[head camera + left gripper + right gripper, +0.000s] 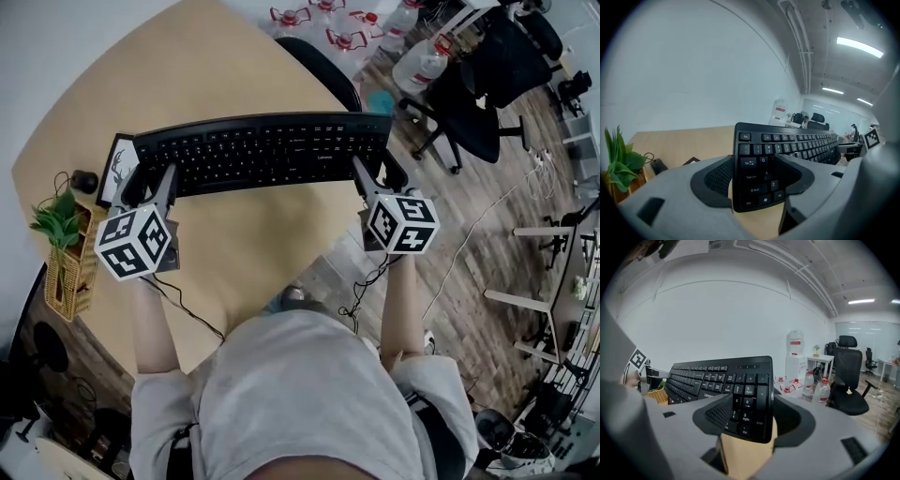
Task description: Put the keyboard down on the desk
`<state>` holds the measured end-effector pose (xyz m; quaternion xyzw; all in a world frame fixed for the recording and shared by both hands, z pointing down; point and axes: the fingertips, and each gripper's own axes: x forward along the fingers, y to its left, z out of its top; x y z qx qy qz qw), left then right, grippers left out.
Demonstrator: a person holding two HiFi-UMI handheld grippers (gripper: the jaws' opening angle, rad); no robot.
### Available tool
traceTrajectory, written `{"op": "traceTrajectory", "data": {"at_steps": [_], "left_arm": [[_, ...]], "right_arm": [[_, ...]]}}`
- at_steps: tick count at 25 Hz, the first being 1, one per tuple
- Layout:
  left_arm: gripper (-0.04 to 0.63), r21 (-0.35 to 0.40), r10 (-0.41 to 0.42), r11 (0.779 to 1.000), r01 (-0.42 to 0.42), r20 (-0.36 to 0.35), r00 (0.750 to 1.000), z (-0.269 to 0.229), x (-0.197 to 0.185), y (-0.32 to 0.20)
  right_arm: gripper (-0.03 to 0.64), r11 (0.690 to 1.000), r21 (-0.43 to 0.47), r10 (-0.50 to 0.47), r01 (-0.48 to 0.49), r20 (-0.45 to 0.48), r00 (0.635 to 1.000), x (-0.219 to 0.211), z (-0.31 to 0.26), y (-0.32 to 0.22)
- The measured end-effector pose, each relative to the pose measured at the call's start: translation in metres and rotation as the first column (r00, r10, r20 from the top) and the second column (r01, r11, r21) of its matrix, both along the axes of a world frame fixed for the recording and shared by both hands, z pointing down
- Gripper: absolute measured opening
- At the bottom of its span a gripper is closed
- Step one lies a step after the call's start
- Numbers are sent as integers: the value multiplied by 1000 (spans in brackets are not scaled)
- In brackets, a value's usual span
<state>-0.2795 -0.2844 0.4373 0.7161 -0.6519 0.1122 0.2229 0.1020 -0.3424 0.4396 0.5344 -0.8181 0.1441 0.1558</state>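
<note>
pale wooden desk point(216, 75) sits under a black keyboard point(262, 150); the left gripper point(150, 186) has its jaws clamped on the left end, the right gripper point(375, 180) on the number-pad end.

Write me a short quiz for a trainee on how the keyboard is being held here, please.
1. True or false: the left hand-held gripper is shut on the Esc end of the keyboard.
2. Which part of it does the right hand-held gripper clamp? A) the number-pad end B) the Esc end C) the middle of the front edge
3. Fill in: the woven basket at the left of the desk holds a green ____.
Key: 1 true; 2 A; 3 plant.
</note>
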Motion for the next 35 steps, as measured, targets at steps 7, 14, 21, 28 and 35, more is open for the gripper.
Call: {"op": "traceTrajectory", "data": {"at_steps": [7,14,21,28,35], "left_arm": [[252,-112,13,994,-15,-13,1000,43,-27,-23],[252,-218,26,975,-31,-30,999,87,-25,-36],[252,-309,37,950,-46,-35,999,125,-24,-45],[252,-378,31,925,-48,-52,998,154,-23,-49],[252,-399,15,916,-33,-47,999,167,-23,-54]], "right_arm": [[250,992,-126,12,-13,-14,1000,-26,45,-18],[250,970,-239,25,-32,-32,999,-23,89,-25],[250,939,-342,34,-46,-42,999,-22,131,-29],[250,913,-404,25,-48,-63,998,-21,157,-34],[250,892,-449,33,-52,-50,998,-20,173,-37]]}}
